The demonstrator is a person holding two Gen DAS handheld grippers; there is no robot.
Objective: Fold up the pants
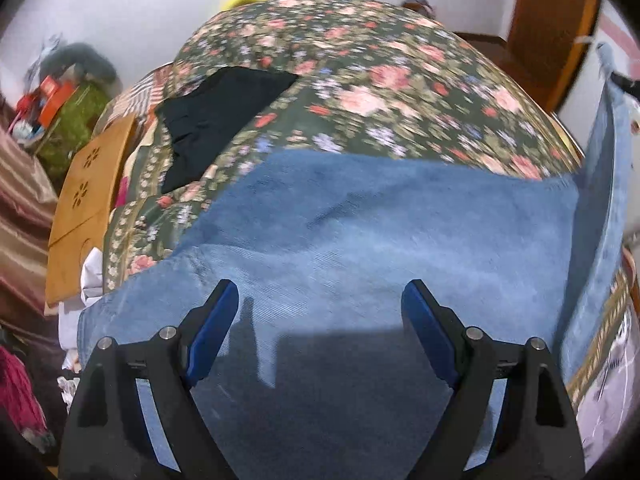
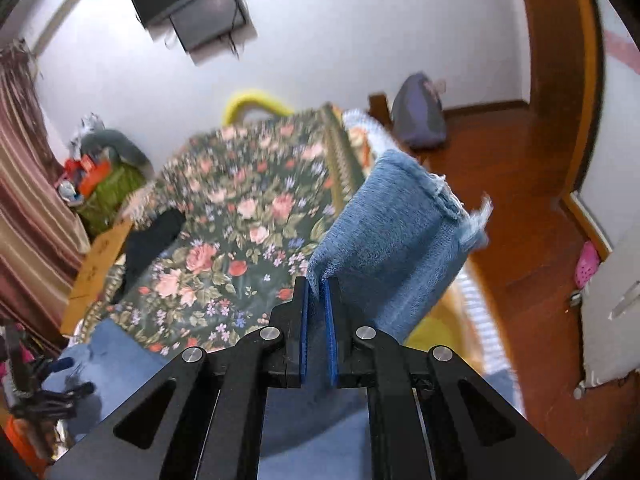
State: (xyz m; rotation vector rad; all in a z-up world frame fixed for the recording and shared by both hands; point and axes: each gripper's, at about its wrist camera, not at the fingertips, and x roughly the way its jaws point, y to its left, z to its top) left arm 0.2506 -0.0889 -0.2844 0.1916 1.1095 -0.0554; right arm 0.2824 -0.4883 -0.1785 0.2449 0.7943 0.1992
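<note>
Blue denim pants lie spread on a floral bedspread. My left gripper is open and hovers just above the fabric, holding nothing. My right gripper is shut on the pants' leg and holds it lifted above the bed, the frayed hem hanging beyond the fingertips. In the left wrist view the lifted leg rises along the right edge. More of the pants lies on the bed at lower left of the right wrist view.
A black garment lies on the bedspread at far left. A wooden board leans beside the bed. Cluttered boxes and a curtain stand left. A wooden floor and a grey bag are to the right.
</note>
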